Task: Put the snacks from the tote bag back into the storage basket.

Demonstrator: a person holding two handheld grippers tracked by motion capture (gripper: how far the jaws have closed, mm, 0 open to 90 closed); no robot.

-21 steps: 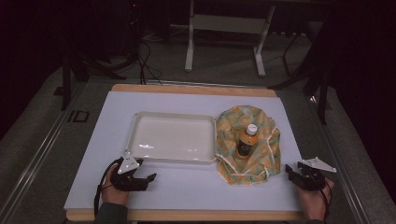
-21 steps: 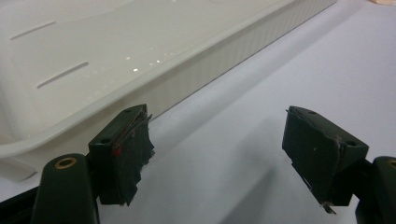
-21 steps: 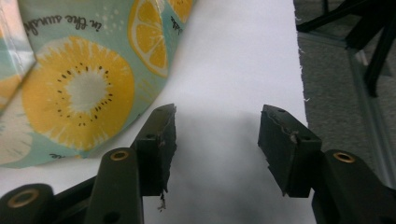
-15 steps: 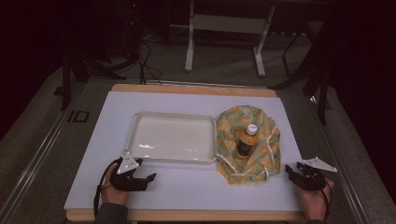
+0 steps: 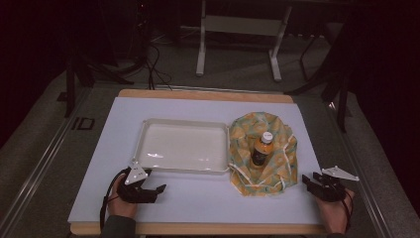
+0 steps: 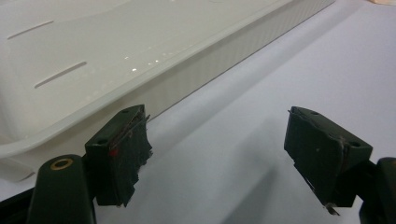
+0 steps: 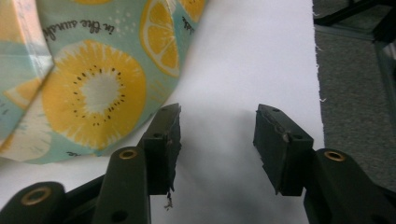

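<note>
My left gripper [image 5: 157,189] sits at the tray's [image 5: 148,130] 7 o'clock, jaws wide; right gripper [image 5: 308,180] at the cloth's [image 5: 277,171] 4 o'clock edge, jaws wide, bare table [image 5: 208,198] between.

Table [image 5: 198,208] w/ tray [image 5: 144,144], fruit-print cloth [image 5: 280,168]

Yellow-and-teal citrus-print cloth [image 5: 265,151], white tray [image 5: 183,146], black grippers.
</note>
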